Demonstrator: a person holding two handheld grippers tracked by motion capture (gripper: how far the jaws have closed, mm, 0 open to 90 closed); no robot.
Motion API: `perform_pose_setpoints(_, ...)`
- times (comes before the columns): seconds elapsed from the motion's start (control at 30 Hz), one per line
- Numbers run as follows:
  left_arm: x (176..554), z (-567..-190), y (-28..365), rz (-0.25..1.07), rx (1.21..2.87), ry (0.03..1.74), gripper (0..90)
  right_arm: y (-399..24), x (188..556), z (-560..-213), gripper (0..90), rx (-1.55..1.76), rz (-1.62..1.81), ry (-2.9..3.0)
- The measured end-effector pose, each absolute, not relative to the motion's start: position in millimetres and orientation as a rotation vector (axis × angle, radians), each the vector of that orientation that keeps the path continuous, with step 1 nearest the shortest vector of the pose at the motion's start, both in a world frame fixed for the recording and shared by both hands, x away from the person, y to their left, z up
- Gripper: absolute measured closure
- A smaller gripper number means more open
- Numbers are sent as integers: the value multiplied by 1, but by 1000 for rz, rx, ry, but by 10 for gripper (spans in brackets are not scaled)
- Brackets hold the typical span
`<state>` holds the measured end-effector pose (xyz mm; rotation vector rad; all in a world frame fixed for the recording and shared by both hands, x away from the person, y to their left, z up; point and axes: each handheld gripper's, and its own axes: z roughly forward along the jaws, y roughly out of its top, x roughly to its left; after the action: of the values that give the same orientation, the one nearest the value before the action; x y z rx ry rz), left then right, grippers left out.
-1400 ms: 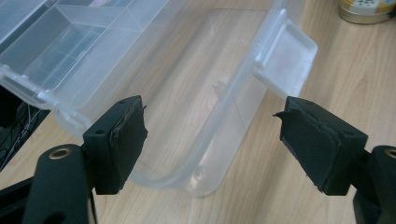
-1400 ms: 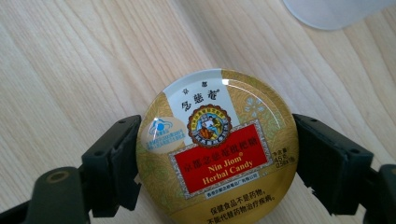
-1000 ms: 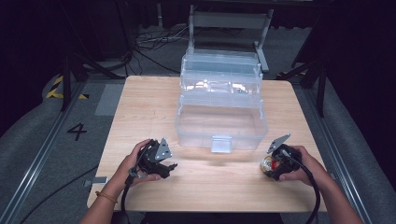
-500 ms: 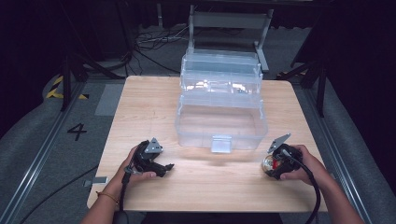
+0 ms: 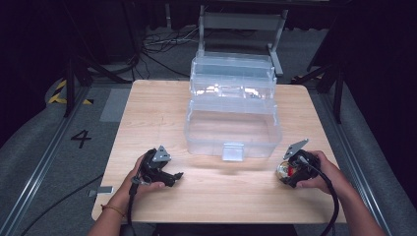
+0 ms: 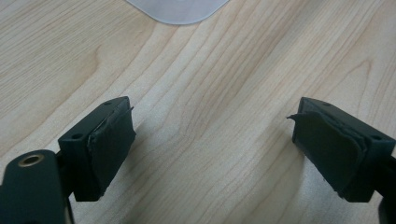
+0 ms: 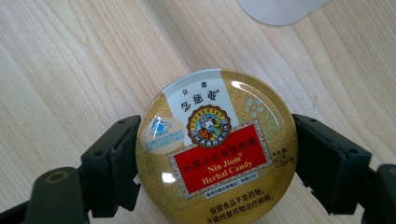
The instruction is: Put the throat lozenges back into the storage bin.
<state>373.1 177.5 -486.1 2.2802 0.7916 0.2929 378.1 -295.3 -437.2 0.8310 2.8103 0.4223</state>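
1. A dark room with cables on the floor surrounds a pale wooden worktop (image 5: 162, 113) with a visible grain.
2. A clear plastic storage box with stepped, opened-out tiers (image 5: 233, 115) stands at the middle of the worktop, toward its far side; its front latch faces the person.
3. The left gripper (image 5: 169, 176) rests low at the near left of the worktop, held in the person's left hand (image 5: 142, 174), well apart from the box.
4. In the left gripper view its two black padded fingers (image 6: 109, 140) stand wide apart with only bare wood between them; they have just been opening, and nothing is in them.
5. The right gripper (image 5: 285, 172) sits at the near right of the worktop in the person's right hand (image 5: 319, 172), just off the box's near right corner.
6. In the right gripper view its fingers (image 7: 114, 163) press on both sides of a round gold tin of herbal candy with a red label (image 7: 217, 147), lid facing the camera, over the wood.
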Motion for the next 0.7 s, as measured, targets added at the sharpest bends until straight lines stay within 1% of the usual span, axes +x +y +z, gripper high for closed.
perform_pose_setpoints(0.23, 373, -486, 178, 292, 2281, 792, 132, -300, 378, -433, 208, 838, 424, 2795)
perform_pose_setpoints(0.7, 373, -486, 177, 293, 2280, 797, 130, -302, 376, -401, 208, 806, 473, 2742)
